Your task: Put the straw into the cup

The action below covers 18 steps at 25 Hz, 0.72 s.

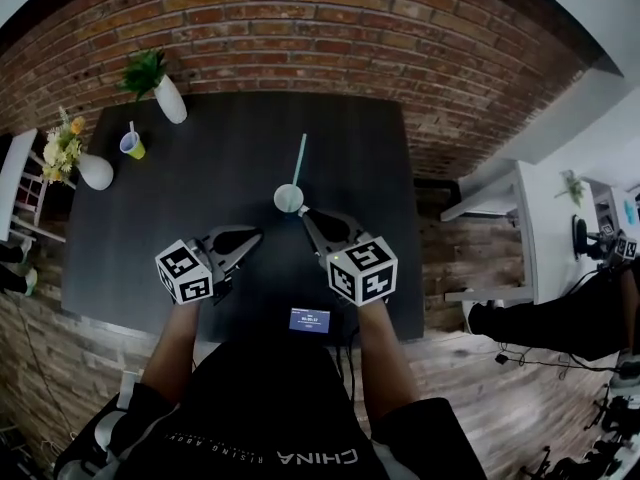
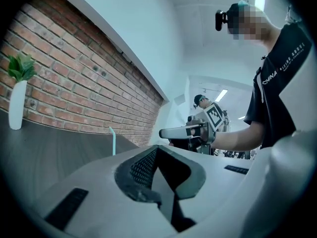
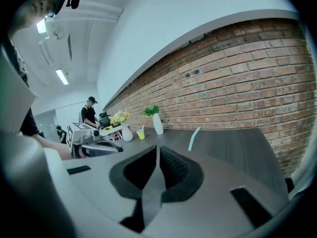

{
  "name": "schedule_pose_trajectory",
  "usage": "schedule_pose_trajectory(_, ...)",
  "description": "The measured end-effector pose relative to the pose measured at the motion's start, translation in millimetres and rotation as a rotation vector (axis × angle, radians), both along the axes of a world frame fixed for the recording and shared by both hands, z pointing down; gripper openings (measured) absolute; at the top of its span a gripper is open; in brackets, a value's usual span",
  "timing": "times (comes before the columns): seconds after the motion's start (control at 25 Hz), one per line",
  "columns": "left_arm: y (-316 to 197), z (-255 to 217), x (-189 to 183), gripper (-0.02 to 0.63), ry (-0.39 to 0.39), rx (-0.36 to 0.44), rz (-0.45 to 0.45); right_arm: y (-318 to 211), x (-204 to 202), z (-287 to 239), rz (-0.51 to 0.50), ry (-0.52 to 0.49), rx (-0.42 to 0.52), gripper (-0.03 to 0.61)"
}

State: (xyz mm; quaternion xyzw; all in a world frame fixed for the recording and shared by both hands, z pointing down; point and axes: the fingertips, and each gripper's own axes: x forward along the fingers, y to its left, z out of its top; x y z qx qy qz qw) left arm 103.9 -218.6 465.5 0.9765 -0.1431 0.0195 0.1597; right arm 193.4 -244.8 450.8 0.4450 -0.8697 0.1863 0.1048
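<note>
We hold the left gripper [image 1: 257, 234] and the right gripper [image 1: 303, 212] out in front of the body, one in each hand. The left forearm [image 1: 172, 353] and the right forearm [image 1: 385, 358] are bare, extended forward and roughly parallel. Each gripper angles inward, so the two tips converge toward the centre line but stay apart. The right gripper sits slightly farther forward than the left. The left marker cube [image 1: 185, 271] and the right marker cube [image 1: 362, 270] sit just ahead of the wrists. On both grippers the jaws stand closed, pad against pad, with nothing between them.
</note>
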Motion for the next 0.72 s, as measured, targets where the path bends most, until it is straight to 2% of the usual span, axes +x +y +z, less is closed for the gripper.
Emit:
schedule_pose_trajectory(0.44,13.6,-1.8,-0.2,0.003,-0.013,0.002,0.025,24.2,3.2,11.8,0.064,0.016,-0.022,0.029)
schedule_pose_trajectory(0.72,26.3,4.7,12.4,0.003,-0.015,-0.022,-0.055,47.3,23.4,19.1,0.025,0.019,-0.032,0.029)
